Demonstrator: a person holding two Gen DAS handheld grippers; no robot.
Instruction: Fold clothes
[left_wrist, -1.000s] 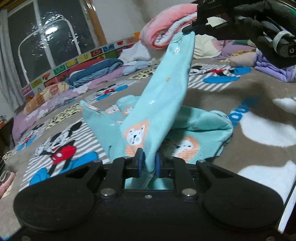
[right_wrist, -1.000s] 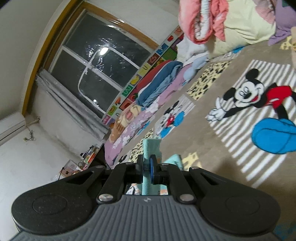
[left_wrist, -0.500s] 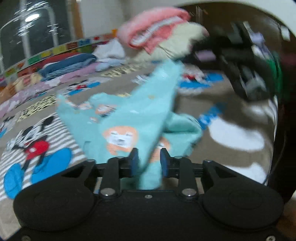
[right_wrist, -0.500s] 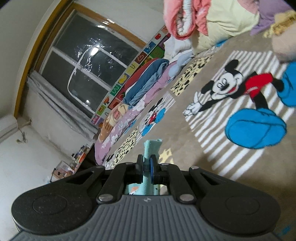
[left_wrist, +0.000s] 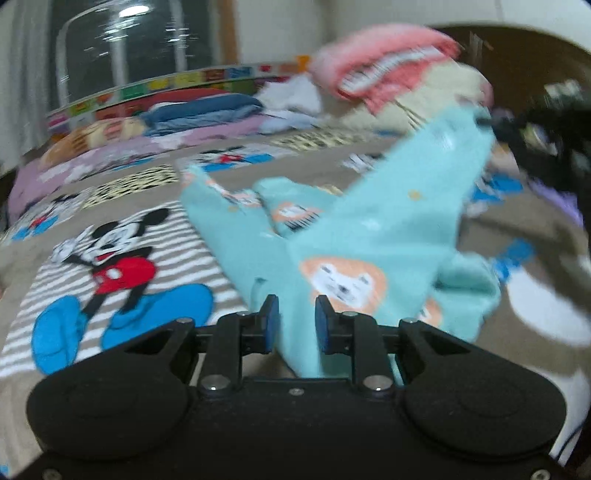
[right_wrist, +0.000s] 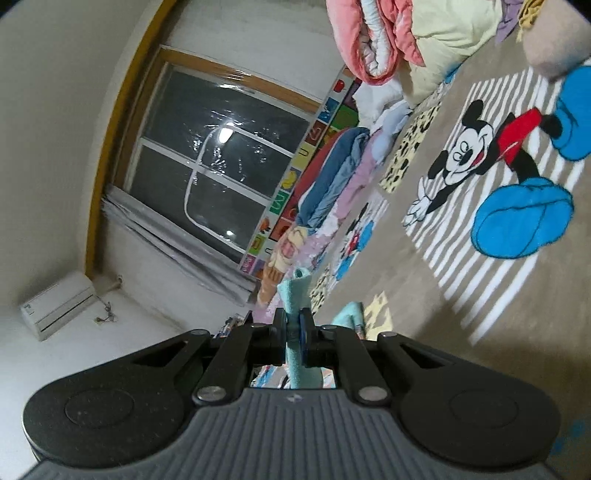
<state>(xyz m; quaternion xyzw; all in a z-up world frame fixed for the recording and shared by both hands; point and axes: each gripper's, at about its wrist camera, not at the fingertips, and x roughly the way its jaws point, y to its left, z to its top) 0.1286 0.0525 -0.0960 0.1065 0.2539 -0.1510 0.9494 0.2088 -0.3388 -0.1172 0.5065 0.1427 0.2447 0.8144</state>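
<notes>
A teal garment with lion prints (left_wrist: 369, 236) lies partly on the bed, with one part drawn up as a taut strip toward the upper right. My left gripper (left_wrist: 296, 325) has the strip's near end between its jaws, which are closing; the blue pads (left_wrist: 271, 321) stand apart and the left one is clear of the cloth. In the left wrist view my right gripper (left_wrist: 491, 123) is a dark blur at the strip's far end. The right wrist view shows that gripper (right_wrist: 291, 332) shut on a teal cloth edge (right_wrist: 295, 288) that pokes up past its pads.
The bed is covered by a brown cartoon-mouse blanket (left_wrist: 110, 266). A pink and cream bedding pile (left_wrist: 388, 74) sits at the back right. Folded clothes (left_wrist: 199, 110) line the window side. A wall air conditioner (right_wrist: 59, 302) hangs beside the window.
My left gripper's jaws, pinched on the cloth a second ago, now stand apart around it. The left view has swung and blurred. My right gripper has come down lower, still holding the cloth end.
</notes>
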